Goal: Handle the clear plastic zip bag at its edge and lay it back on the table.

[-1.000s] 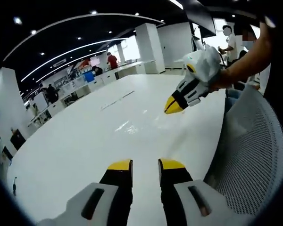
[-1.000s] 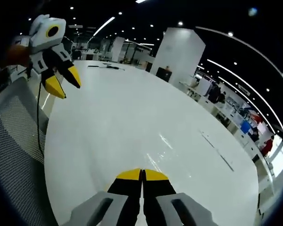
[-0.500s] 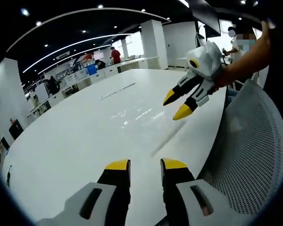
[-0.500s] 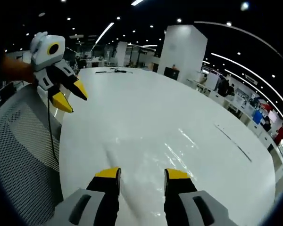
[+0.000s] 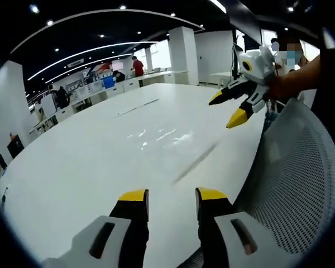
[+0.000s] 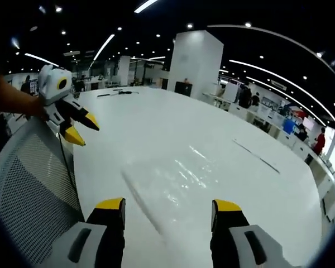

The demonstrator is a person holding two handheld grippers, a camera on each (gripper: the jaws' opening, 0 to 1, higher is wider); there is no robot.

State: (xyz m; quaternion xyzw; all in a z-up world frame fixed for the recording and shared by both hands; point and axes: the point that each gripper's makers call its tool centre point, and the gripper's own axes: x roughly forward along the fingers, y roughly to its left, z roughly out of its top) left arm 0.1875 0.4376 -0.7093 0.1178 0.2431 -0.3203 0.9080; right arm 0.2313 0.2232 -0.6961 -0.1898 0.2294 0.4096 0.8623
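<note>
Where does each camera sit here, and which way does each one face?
Left gripper view: rides the left gripper, jaws apart, looking across the white table where the clear zip bag lies; the right gripper, held by a person's hand, hangs upper right, a mesh chair back beside it.
Right gripper view: rides the right gripper, jaws wide apart, looking down over the bag; the left gripper and a forearm show at left.
Shared: the table, the bag, the chair back, each other's gripper.
</note>
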